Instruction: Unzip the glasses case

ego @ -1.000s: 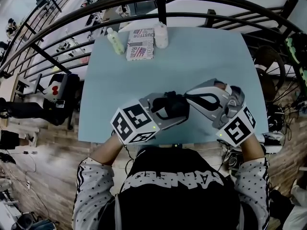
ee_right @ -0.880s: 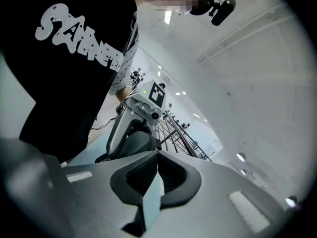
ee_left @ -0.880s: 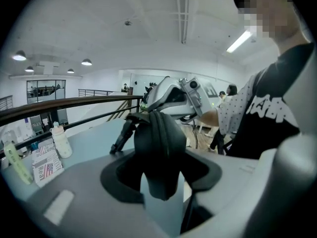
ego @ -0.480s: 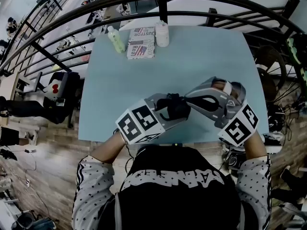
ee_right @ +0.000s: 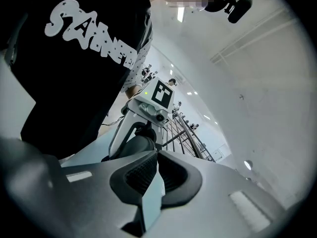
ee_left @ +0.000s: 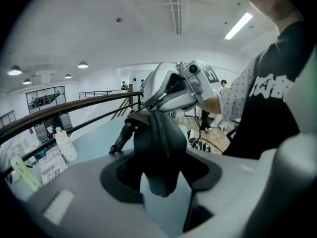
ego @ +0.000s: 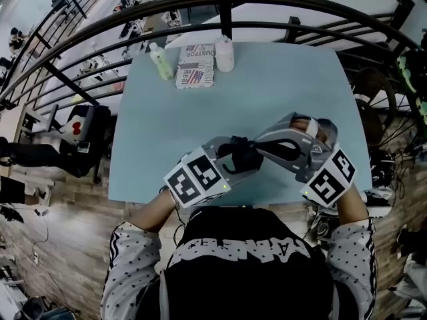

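Black glasses case (ego: 248, 155), just one, is clamped in our left gripper (ego: 235, 157) above the table's (ego: 280, 92) near edge. Our right gripper (ego: 259, 145) is pinched tight at its end, and what it nips is too small to see. Far off: one green bottle (ego: 160, 60), one white bottle (ego: 224, 51), one packet (ego: 195, 64).

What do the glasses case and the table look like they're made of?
Glasses case: probably a black moulded shell covered in matte fabric or leatherette; it shows a dull sheen and a seam round it.
Table: smooth pale blue top, likely laminate or painted board; even colour, no grain.
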`<state>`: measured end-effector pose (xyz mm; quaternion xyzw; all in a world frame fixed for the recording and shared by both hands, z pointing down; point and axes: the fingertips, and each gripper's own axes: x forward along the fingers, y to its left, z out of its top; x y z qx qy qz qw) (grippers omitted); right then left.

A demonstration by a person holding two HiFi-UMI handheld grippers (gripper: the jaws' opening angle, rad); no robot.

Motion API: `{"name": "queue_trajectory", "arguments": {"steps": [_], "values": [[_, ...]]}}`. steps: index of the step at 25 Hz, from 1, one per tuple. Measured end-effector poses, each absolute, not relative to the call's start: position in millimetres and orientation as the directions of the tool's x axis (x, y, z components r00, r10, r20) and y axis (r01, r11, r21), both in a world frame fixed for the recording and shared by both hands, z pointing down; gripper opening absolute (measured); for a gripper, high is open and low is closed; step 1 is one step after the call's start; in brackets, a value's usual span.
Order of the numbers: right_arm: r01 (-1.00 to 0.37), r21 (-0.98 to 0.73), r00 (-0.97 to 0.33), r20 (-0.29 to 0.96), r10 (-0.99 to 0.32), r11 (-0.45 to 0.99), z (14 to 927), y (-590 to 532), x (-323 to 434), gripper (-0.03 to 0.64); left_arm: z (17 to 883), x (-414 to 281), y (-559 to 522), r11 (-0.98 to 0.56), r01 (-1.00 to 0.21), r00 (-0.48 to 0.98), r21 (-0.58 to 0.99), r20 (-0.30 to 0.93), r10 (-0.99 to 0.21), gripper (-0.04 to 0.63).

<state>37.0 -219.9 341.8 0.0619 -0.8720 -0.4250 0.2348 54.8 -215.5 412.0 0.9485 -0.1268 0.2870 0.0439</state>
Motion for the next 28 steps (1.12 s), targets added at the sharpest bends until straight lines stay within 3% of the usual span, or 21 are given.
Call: {"name": "queue_trajectory", "arguments": {"steps": [8,18,28], "values": [[-0.020,0.727,-0.906,0.277,-0.319,0.686,336,-223,41,0.040,409,57,-215,-0.965,-0.261,0.826,0.006,0.519,-0.220,0.000],[-0.383,0.550,-0.874,0.044,-0.484,0.742,317,-243,89,0.006,391,77,-209,-0.961,-0.265,0.889,0.081,0.407,-0.211,0.000],[-0.664,0.366,-0.734,-0.155,-0.661,0.652,304,-237,121,0.005,368,76,-226,-0.901,-0.322,0.941,0.291,0.202,-0.271,0.000]]}}
